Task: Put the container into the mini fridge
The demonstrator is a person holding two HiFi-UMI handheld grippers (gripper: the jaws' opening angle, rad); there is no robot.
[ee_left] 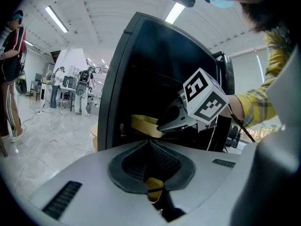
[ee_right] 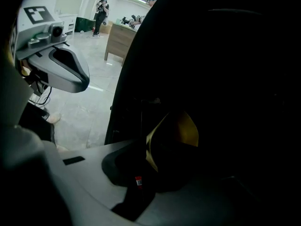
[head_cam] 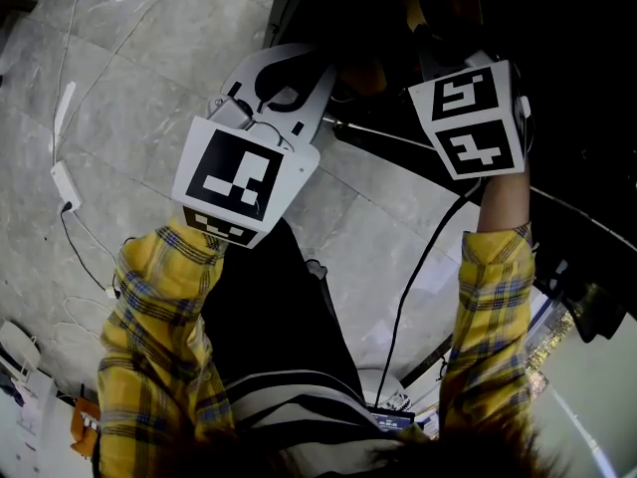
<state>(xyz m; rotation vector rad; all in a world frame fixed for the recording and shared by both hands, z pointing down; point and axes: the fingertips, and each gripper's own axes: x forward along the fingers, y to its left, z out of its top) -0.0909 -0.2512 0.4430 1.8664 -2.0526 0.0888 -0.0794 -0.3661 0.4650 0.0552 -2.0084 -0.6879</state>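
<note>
The black mini fridge (ee_left: 117,74) stands open, its inside dark. A yellow container (ee_left: 142,125) sits just within the opening, with my right gripper (ee_left: 161,125) shut on its edge. In the right gripper view the container (ee_right: 182,128) shows between the jaws, inside the fridge (ee_right: 235,55). My left gripper (ee_left: 150,144) hangs in front of the fridge with its jaws shut and nothing in them. From the right gripper view, the left gripper (ee_right: 81,81) floats to the left over the floor. In the head view the left gripper (head_cam: 284,68) points at the fridge (head_cam: 567,38); the right one's marker cube (head_cam: 471,119) is at the opening.
Grey tiled floor (head_cam: 149,58) carries cables and a white power strip (head_cam: 64,183). A person (ee_left: 11,74) stands at the far left and others further back. A wooden counter (ee_right: 120,41) is behind. A black cable (head_cam: 418,267) runs down from the right gripper.
</note>
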